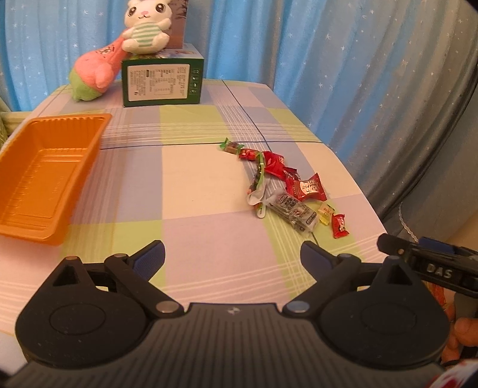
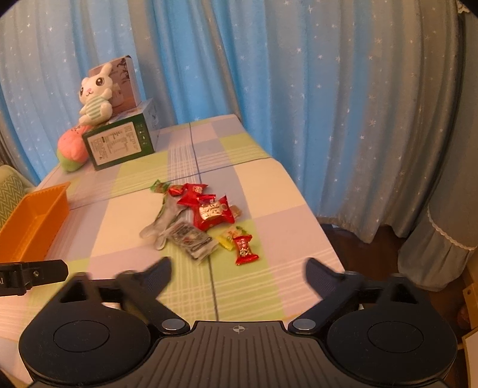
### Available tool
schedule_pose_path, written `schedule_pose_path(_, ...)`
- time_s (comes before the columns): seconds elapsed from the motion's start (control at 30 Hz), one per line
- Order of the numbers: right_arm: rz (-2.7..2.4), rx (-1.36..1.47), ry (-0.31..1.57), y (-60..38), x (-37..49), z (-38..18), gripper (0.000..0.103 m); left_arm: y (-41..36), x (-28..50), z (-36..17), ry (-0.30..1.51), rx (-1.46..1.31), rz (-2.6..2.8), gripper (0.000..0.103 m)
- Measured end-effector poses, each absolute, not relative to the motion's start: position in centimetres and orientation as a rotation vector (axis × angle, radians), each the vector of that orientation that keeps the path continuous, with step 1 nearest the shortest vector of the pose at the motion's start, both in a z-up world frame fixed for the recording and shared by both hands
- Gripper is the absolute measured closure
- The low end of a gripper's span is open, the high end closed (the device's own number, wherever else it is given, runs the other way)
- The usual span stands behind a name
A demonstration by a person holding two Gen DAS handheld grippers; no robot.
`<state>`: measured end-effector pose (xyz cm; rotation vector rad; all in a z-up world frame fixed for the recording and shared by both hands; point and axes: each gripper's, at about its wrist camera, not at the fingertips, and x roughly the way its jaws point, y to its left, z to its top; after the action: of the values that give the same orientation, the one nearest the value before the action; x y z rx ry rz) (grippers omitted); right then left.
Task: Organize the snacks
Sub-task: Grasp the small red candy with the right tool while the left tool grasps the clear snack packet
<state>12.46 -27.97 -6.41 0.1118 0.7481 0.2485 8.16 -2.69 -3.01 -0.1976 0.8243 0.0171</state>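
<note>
Looking along the left hand-held gripper [image 1: 232,253], we see its jaws spread wide with nothing between them, poised above the checked cloth of the desk [image 1: 191,179]. Our right hand-held gripper [image 2: 238,273] is likewise released and empty. The wrapped snacks [image 2: 203,215] lie in a loose heap near the desk's right edge, just ahead of the right fingers. The orange tray [image 1: 44,176] sits empty at the left, well apart from them. A plush rabbit [image 1: 146,27] sits on a green box [image 1: 162,79] at the back.
</note>
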Motion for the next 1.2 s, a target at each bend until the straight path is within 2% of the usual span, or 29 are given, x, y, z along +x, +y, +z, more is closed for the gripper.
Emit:
schedule_pose_path(0.2,0.267,0.094,0.783,-27.4,16.2,-9.2,0.026,-3.0,11.1,-5.3,0.838,-0.216,0.013,0.007)
schedule_pose_path(0.43,0.289,0.043,0.820,-26.3,19.8,-11.8,0.043,-2.9,13.4,-7.1,0.846,-0.236,0.007,0.007)
schedule_pose_path(0.57,0.292,0.003,0.812,-25.9,21.0,-12.9,0.049,-2.9,14.2,-7.9,0.853,-0.248,0.003,0.007)
schedule_pose_path(0.63,0.300,-0.004,0.817,-25.8,21.4,-13.2,0.057,-2.9,14.4,-8.2,0.855,-0.255,0.001,0.007)
schedule_pose_path(0.77,0.303,-0.033,0.829,-25.3,21.7,-13.9,0.066,-2.7,14.8,-8.7,0.858,-0.269,-0.002,0.007)
schedule_pose_path(0.93,0.317,-0.057,0.827,-24.8,21.7,-14.1,0.087,-2.4,14.9,-9.0,0.862,-0.283,-0.004,0.008)
schedule_pose_path(1.2,0.339,-0.089,0.767,-23.3,21.7,-13.2,0.088,-1.6,14.7,-9.1,0.863,-0.295,0.002,0.008)
